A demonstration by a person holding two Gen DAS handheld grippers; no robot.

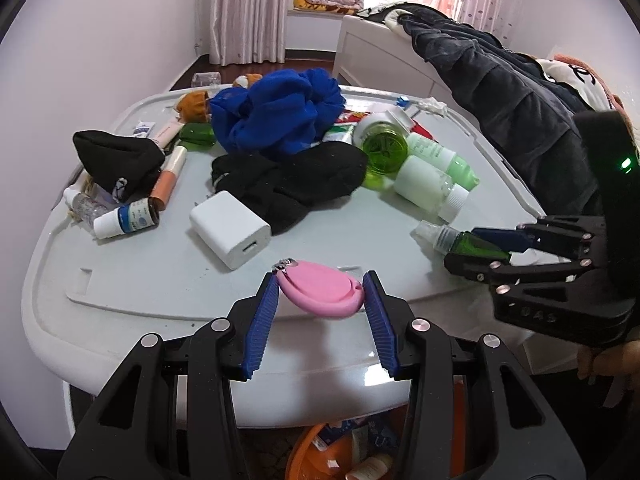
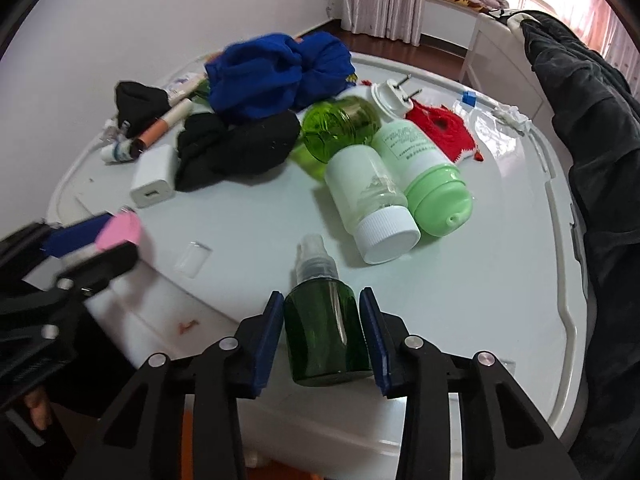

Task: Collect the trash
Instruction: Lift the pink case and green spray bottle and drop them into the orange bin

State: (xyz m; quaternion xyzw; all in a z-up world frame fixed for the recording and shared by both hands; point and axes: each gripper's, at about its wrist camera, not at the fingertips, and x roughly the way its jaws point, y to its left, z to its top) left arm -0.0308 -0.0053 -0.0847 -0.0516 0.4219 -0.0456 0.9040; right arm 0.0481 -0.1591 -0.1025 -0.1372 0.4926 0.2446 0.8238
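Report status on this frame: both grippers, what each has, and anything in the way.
Left gripper shut on pink clipper. Right gripper shut on green spray bottle. Both at near table edge. Orange bin below; nothing blocking.

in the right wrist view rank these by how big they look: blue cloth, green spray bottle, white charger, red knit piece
1. blue cloth
2. green spray bottle, though it sits nearest the camera, in the right gripper, so it looks inflated
3. red knit piece
4. white charger, close to the red piece in apparent size
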